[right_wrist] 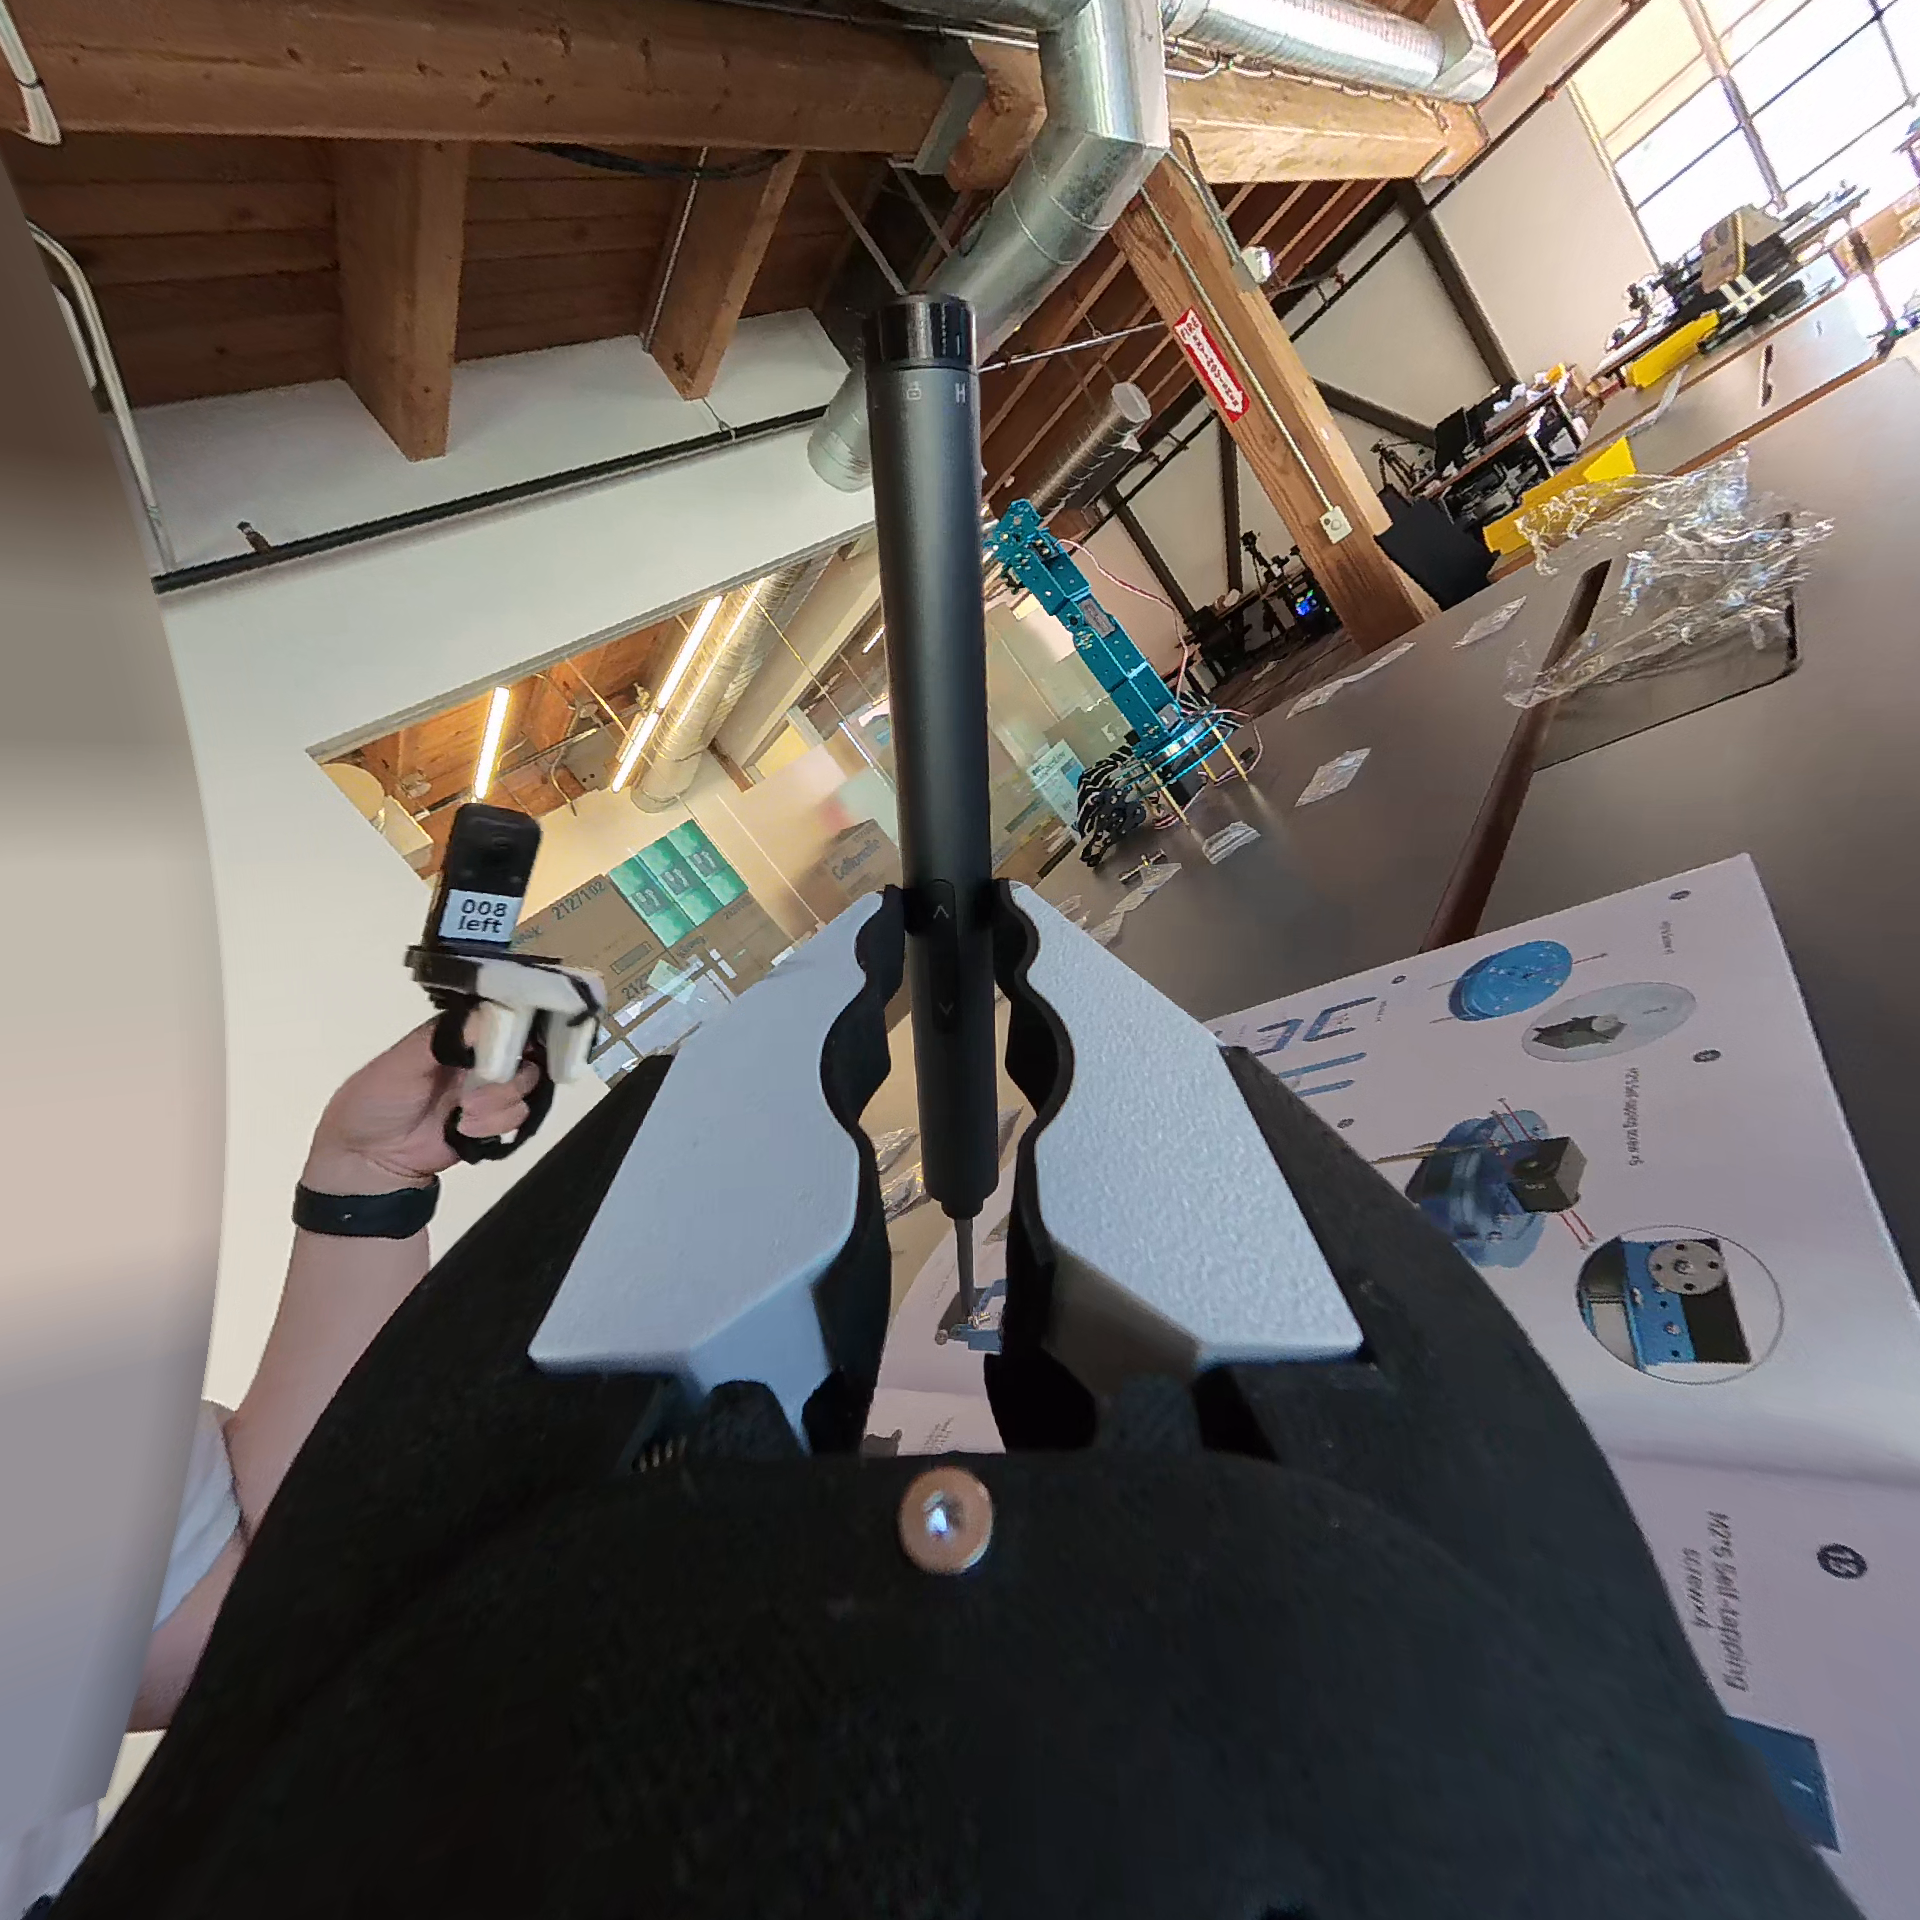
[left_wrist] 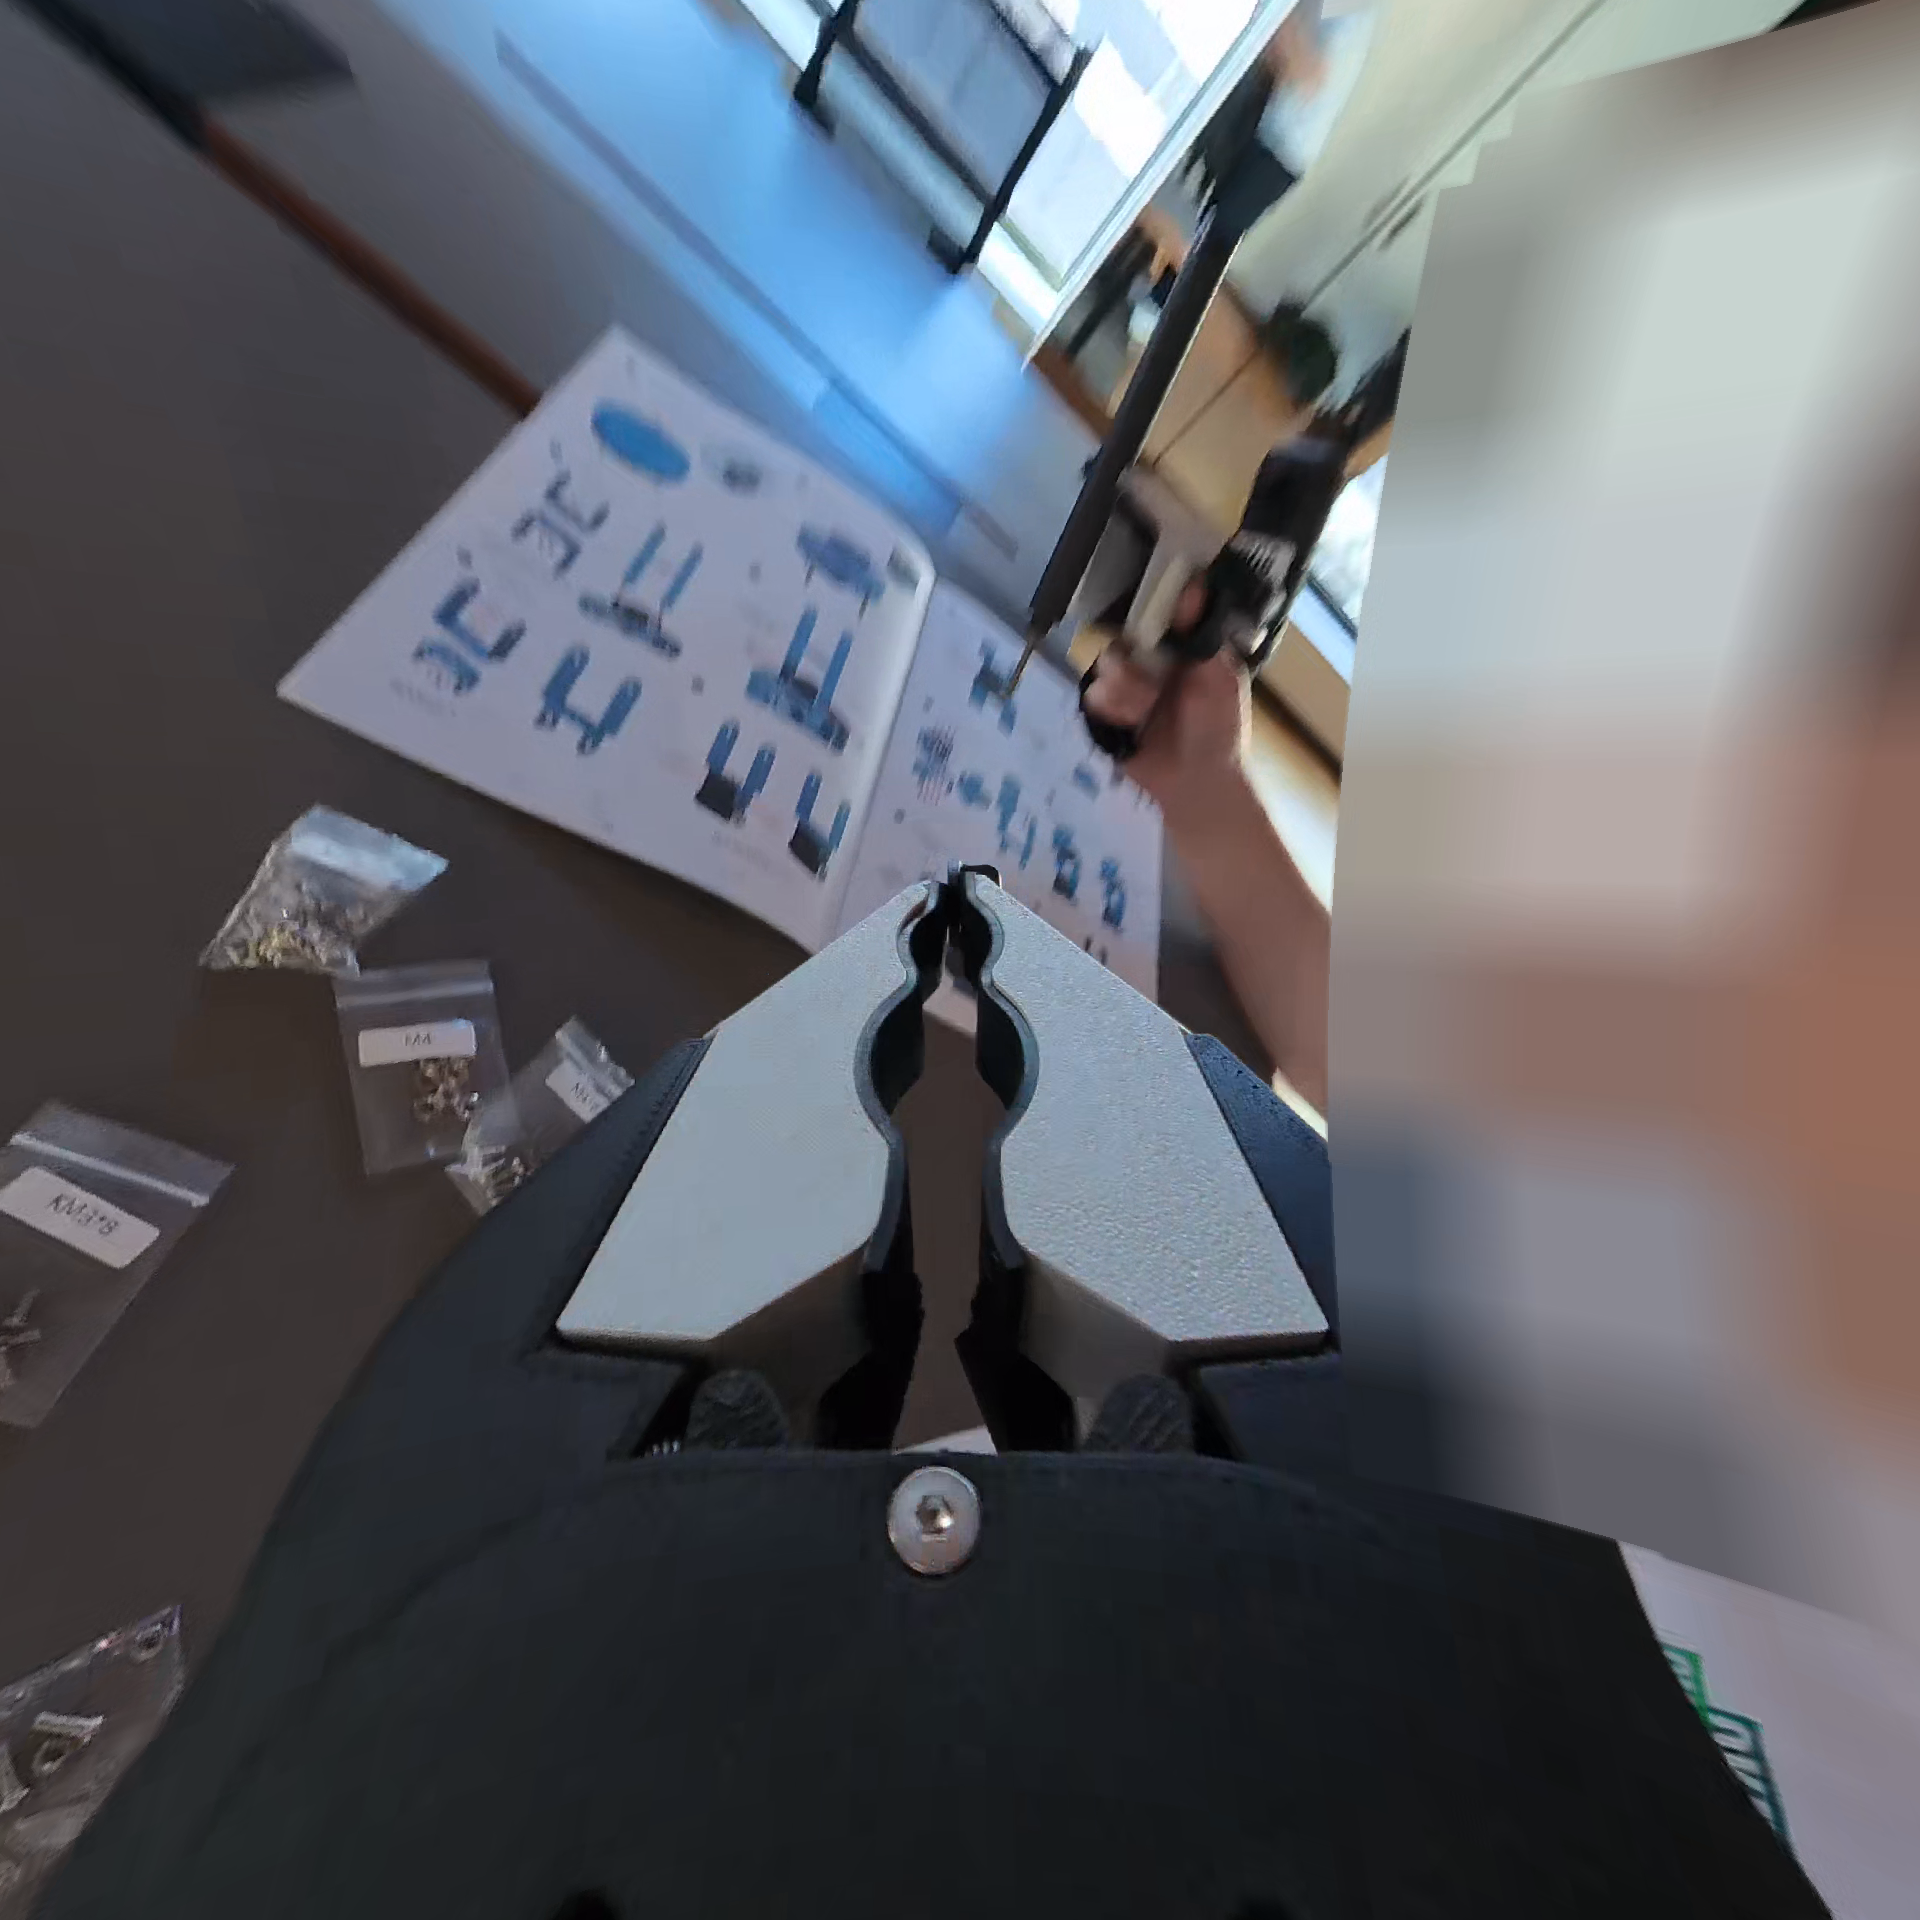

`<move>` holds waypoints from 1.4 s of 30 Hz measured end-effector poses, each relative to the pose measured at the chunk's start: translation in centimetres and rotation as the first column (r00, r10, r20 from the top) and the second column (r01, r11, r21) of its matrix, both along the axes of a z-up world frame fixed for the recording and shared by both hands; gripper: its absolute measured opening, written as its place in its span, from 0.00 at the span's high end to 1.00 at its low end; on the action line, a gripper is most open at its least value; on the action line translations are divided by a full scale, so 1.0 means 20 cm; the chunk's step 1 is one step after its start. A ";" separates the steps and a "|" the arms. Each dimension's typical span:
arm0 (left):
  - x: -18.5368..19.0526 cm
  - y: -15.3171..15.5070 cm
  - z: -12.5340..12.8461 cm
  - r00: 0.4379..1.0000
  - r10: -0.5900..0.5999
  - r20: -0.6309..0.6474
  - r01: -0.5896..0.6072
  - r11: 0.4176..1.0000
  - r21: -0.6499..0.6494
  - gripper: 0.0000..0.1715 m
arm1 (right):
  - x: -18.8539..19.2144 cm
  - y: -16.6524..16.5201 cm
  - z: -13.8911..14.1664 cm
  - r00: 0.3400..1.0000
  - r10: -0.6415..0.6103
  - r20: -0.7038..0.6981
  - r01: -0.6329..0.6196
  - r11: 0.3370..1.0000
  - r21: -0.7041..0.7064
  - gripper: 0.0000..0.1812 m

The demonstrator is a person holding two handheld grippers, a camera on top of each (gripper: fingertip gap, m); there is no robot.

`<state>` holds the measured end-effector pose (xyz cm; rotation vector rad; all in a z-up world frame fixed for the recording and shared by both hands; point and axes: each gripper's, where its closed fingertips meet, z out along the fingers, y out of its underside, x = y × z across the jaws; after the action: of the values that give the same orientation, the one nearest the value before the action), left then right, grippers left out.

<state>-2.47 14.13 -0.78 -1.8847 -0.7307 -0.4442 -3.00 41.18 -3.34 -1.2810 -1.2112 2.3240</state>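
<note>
My right gripper [right_wrist: 945,925] clamps a grey screwdriver [right_wrist: 925,727], tip on a booklet [right_wrist: 1558,1195]. My left gripper [left_wrist: 954,883] is closed, apparently empty, above small bags [left_wrist: 421,1060].

The right gripper [right_wrist: 945,914] clamps a slim grey electric screwdriver [right_wrist: 928,727], bit down on an open booklet [right_wrist: 1558,1195].

Robotics workshop: blue robot arm [right_wrist: 1101,665], ducting [right_wrist: 1049,156].
</note>
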 end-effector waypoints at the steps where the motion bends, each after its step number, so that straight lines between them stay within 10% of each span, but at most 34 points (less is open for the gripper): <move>1: 0.01 0.01 -0.03 1.000 -0.013 0.007 0.013 1.000 -0.027 1.00 | 0.00 0.00 0.00 1.000 0.003 -0.002 -0.003 1.000 0.001 0.92; 15: 0.21 0.27 -0.36 0.948 -0.243 0.205 0.274 0.951 -0.140 1.00 | -0.01 -0.10 -0.04 0.981 0.162 0.106 -0.141 0.973 -0.185 0.92; 25: 0.53 0.36 -0.71 0.751 -0.486 0.447 0.611 0.768 -0.191 1.00 | 0.12 -0.30 0.13 0.863 0.506 -0.008 -0.438 0.739 -0.512 0.92; 29: 0.58 0.36 -0.79 0.756 -0.491 0.434 0.623 0.744 -0.244 1.00 | 0.16 -0.41 0.17 0.814 0.580 0.028 -0.452 0.664 -0.595 0.92; 42: 0.94 0.22 -0.13 0.845 -0.534 0.016 0.529 0.841 0.115 1.00 | 0.43 -1.03 0.30 0.417 0.829 0.372 -0.442 0.542 -0.715 0.92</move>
<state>16.37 18.54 -3.33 -1.9662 -0.1871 -0.8644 5.56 20.64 2.71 -2.4101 -1.5999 3.0039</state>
